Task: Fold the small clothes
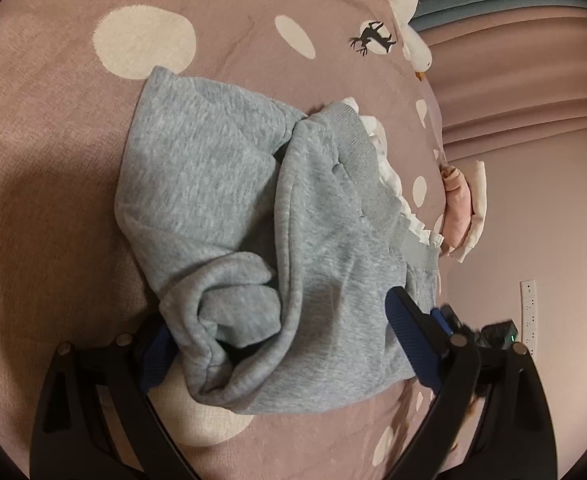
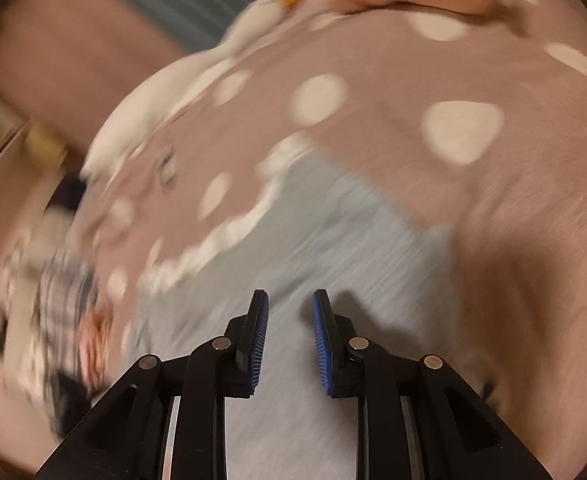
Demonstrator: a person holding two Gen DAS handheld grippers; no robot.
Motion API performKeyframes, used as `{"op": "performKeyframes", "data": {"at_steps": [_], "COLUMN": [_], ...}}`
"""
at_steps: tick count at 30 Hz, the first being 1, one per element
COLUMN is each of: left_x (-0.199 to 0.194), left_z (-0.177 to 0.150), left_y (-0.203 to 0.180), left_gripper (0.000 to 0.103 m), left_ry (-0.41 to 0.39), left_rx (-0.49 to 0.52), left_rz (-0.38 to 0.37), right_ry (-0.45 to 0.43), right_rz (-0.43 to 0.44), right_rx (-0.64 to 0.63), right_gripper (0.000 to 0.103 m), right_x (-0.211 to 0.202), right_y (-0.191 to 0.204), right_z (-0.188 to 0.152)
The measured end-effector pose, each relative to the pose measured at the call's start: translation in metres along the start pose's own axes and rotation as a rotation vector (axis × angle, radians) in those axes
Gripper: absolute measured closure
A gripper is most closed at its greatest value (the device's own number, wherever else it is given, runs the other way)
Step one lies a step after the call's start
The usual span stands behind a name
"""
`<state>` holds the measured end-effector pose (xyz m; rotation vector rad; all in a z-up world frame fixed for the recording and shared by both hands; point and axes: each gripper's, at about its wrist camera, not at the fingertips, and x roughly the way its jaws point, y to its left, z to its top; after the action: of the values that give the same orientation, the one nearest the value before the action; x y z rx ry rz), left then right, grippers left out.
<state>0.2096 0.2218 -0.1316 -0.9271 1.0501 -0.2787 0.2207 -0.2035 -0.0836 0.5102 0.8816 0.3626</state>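
A small grey sweatshirt (image 1: pixel 253 208) with a white ruffled collar (image 1: pixel 389 176) lies partly folded on the pink spotted bedspread (image 1: pixel 53 140). One sleeve is bunched at the near edge. My left gripper (image 1: pixel 277 328) is wide open, its blue pads on either side of the garment's near part, with grey cloth between them. In the blurred right wrist view my right gripper (image 2: pixel 290 300) is open, narrow gap, empty, just above the grey sweatshirt (image 2: pixel 333 240).
A folded pink and white pile (image 1: pixel 465 208) sits at the bed's right edge. A white plush goose (image 1: pixel 409 12) lies at the far edge. A patterned cloth heap (image 2: pixel 61 312) lies left in the right wrist view. A wall socket strip (image 1: pixel 528 312) is beyond the bed.
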Motion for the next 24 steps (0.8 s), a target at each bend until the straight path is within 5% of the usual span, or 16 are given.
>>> {"op": "performKeyframes", "data": {"at_steps": [8, 13, 16, 24], "left_x": [0.005, -0.001, 0.007, 0.009], "left_z": [0.000, 0.001, 0.001, 0.005], "left_y": [-0.010, -0.003, 0.005, 0.014], "left_gripper": [0.004, 0.040, 0.068, 0.071], "left_ry": [0.002, -0.029, -0.006, 0.008], "left_rx": [0.035, -0.011, -0.053, -0.079], "left_rz": [0.015, -0.058, -0.003, -0.032], "right_ry": [0.044, 0.069, 0.075, 0.125], "right_rz": [0.068, 0.078, 0.087, 0.150], "right_rx": [-0.101, -0.128, -0.143, -0.203], "right_gripper": [0.073, 0.073, 0.073, 0.073], "right_x": [0.004, 0.011, 0.014, 0.042], "right_y": [0.031, 0.045, 0.051, 0.092], "right_z": [-0.021, -0.032, -0.038, -0.038]}}
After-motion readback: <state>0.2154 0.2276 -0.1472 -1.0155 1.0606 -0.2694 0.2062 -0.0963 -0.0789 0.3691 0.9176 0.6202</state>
